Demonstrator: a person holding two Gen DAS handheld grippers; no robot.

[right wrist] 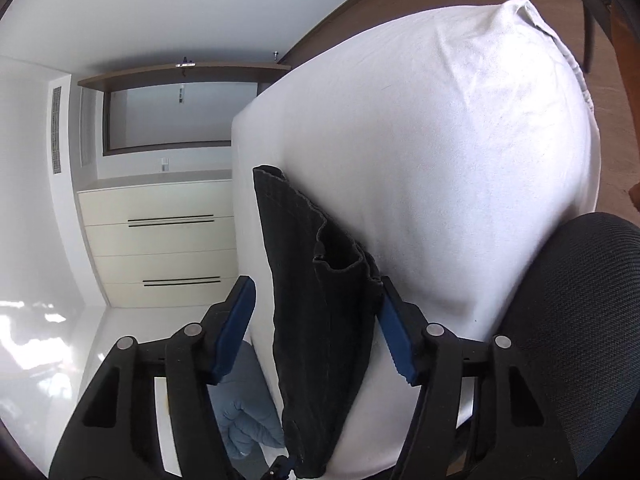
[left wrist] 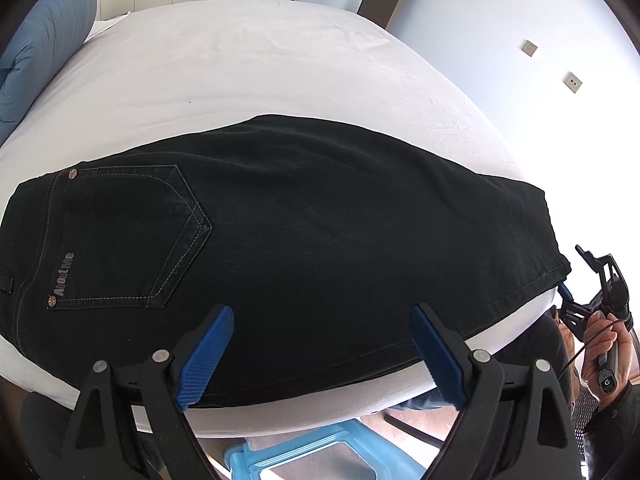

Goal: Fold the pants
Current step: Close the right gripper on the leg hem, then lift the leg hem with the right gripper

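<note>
Black jeans lie folded lengthwise on the white bed, back pocket at the left, leg hems at the right near the bed's edge. My left gripper is open above the jeans' near edge, holding nothing. My right gripper is open, its blue pads either side of the jeans' hem end; the right-hand pad touches the cloth, the left pad stands apart. The right gripper also shows in the left wrist view, at the hem corner, held in a hand.
A blue duvet lies at the bed's far left. A light blue plastic stool stands on the floor below the bed's near edge. A black mesh chair is at my right. Cream drawers stand by the wall.
</note>
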